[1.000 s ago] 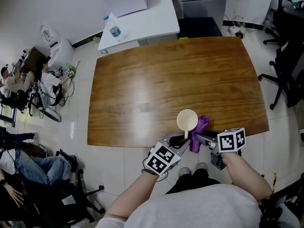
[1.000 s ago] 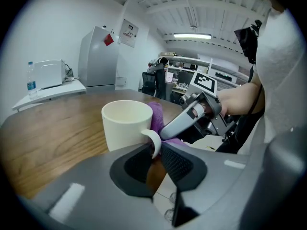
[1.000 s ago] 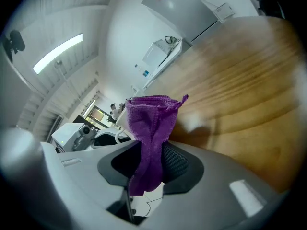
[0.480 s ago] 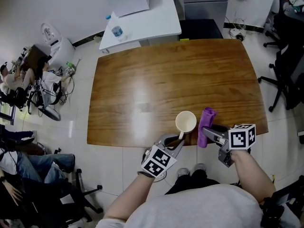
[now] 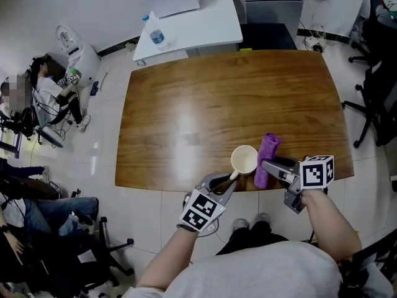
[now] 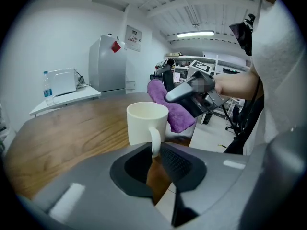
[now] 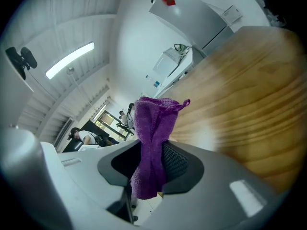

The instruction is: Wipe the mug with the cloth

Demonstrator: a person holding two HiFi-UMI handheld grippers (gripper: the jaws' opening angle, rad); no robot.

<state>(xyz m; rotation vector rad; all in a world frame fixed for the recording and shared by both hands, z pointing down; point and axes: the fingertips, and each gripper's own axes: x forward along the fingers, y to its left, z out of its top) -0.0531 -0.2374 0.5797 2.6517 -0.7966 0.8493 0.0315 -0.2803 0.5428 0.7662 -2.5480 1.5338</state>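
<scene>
The mug [image 5: 244, 160] is a plain cream cylinder with a smooth glazed wall and a loop handle. It stands near the front edge of the bench [image 5: 217, 98], a broad top of glossy brown wood with rounded corners and a streaky grain.

The left hand-held gripper [image 5: 231, 180] reaches in from the front of the mug, and the handle stands between its two jaws. In the left gripper view the jaws of the left hand-held gripper [image 6: 156, 152] have just been closing, and their ribbed black pads now pinch the thin handle of the mug [image 6: 146, 123] from both sides.

Just to the right of the mug is the cloth [image 5: 268, 157], a purple towel with a nubbly looped pile, bunched into a long roll. The right hand-held gripper [image 5: 267, 165] is clamped on it. In the right gripper view the cloth [image 7: 152, 143] is squeezed between the dark textured pads of the right hand-held gripper [image 7: 152, 164]: its upper end stands up past the jaws with a small corner poking out, and its lower end hangs below them. Seen from the left gripper view, the cloth [image 6: 175, 114] is beside and just behind the mug; whether they touch I cannot tell.

Well beyond the mug, past the far side of the bench, a clear plastic bottle [image 5: 156, 37] stands on a white table [image 5: 205, 23].
</scene>
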